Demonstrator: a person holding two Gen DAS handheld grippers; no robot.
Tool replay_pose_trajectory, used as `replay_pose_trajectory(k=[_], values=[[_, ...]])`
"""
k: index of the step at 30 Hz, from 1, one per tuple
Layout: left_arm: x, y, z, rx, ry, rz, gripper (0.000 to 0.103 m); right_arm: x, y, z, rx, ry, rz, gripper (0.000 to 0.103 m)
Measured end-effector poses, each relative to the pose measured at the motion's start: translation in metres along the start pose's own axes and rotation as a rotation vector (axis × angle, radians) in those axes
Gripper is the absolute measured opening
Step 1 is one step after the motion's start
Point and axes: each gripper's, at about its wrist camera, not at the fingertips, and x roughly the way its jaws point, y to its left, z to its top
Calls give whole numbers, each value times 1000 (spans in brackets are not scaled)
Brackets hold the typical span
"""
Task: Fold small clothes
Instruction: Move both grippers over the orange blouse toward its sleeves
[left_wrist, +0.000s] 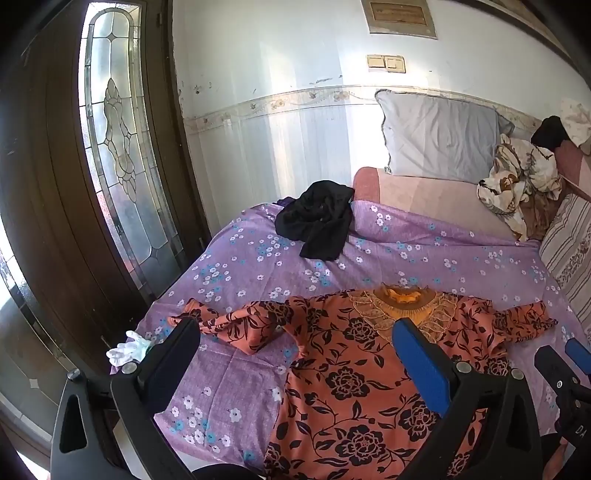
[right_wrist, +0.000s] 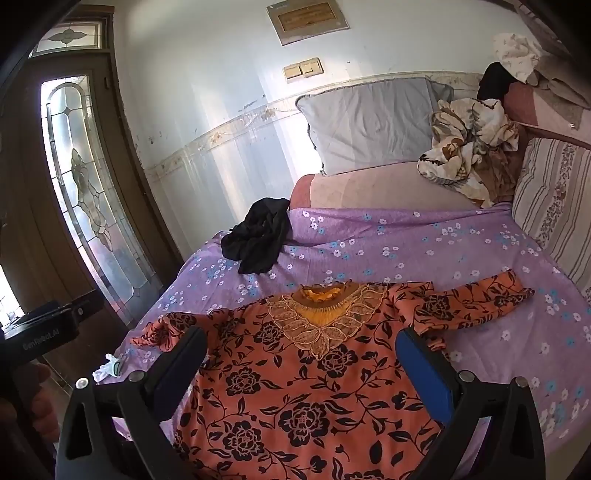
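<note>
Left claw (left_wrist: 295, 339): nearest thing in its own view, jaws spread wide, nothing between them, hanging above the shirt's left shoulder and the bare sheet beside it. Released, pitched down at the bed.
Right claw (right_wrist: 301, 345): same story, fully released, empty, centred over the shirt's chest just below the collar. Its tip also shows at the right edge of the left view.
Shirt (right_wrist: 295, 387): orange with black flower print, lying face up and flat on the bed, collar away from the cameras, hem toward them. Laid out like this so both side edges are reachable.
Left sleeve (left_wrist: 236, 325): stretched sideways but twisted and bunched, cuff just beyond the left claw's outer finger.
Right sleeve (right_wrist: 472, 302): spread out to the side, flatter, well clear of the body panel.
Bed sheet (right_wrist: 406, 251): purple, small flowers, serves as the folding surface.
Black garment (left_wrist: 314, 218): crumpled heap further up the sheet, well apart from the shirt, probably waiting its turn.
White glove (left_wrist: 127, 349): at the bed's edge near the door (left_wrist: 110, 147), not in the way.
Stage: my read is no fold started; both claws staged for the first grab, likely sleeves or shoulders.
Risk: the twisted left sleeve may fold in lumpy unless straightened first.
</note>
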Motion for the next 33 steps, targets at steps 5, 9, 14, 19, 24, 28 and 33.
replay_pose_trajectory(k=[5, 9, 14, 19, 24, 28, 33], values=[[1, 1, 1, 0, 4, -1, 103, 0, 0, 0, 3, 2, 0, 103], [2, 3, 1, 1, 10, -1, 103, 0, 0, -1, 3, 3, 0, 103], [3, 0, 1, 4, 15, -1, 103, 2, -2, -2, 8, 10, 1, 103], [7, -2, -2, 4, 11, 0, 103, 5, -3, -2, 13, 17, 1, 103], [11, -2, -4, 7, 16, 1, 103, 6, -3, -2, 16, 25, 1, 103], [14, -4, -5, 12, 26, 5, 103, 9, -4, -3, 19, 30, 0, 103], [19, -5, -7, 19, 41, 8, 103, 14, -8, -4, 30, 44, 1, 103]])
